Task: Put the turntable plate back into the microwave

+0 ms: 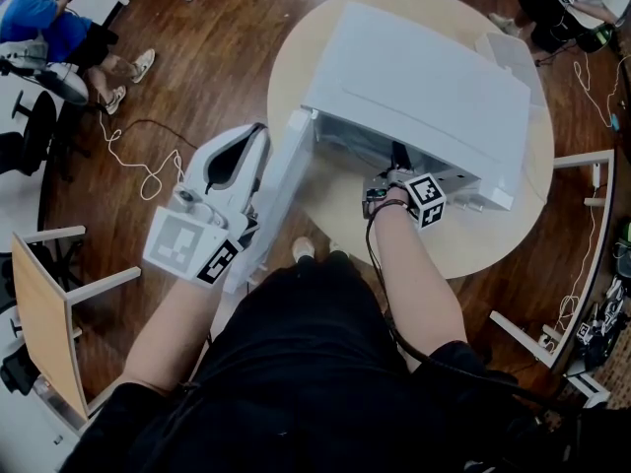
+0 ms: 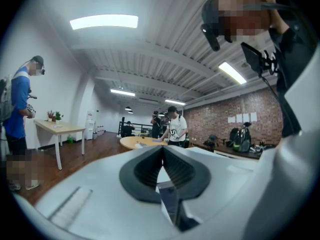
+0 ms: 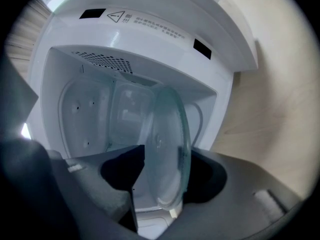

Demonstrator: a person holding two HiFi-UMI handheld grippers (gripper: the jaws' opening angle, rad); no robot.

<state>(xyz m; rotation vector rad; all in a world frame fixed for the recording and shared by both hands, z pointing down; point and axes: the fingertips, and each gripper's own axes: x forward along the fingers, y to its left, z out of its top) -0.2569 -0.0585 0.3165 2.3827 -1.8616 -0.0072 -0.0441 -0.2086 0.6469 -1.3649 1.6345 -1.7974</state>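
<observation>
A white microwave (image 1: 424, 87) stands on the round pale table (image 1: 493, 244), and its door (image 1: 281, 190) hangs open toward the left. My right gripper (image 1: 394, 178) reaches into the open front. It is shut on the clear glass turntable plate (image 3: 167, 129), which stands on edge between the jaws (image 3: 161, 159), partly inside the white cavity (image 3: 90, 114). In the head view the plate is hidden. My left gripper (image 1: 254, 136) hovers just left of the open door with its jaws together (image 2: 162, 149) and nothing between them, pointing out into the room.
A white container (image 1: 508, 52) sits on the table behind the microwave. A wooden chair (image 1: 44, 323) stands at the left and a white frame (image 1: 582, 264) at the right. Cables (image 1: 138, 170) lie on the wooden floor. People (image 1: 49, 28) stand farther off.
</observation>
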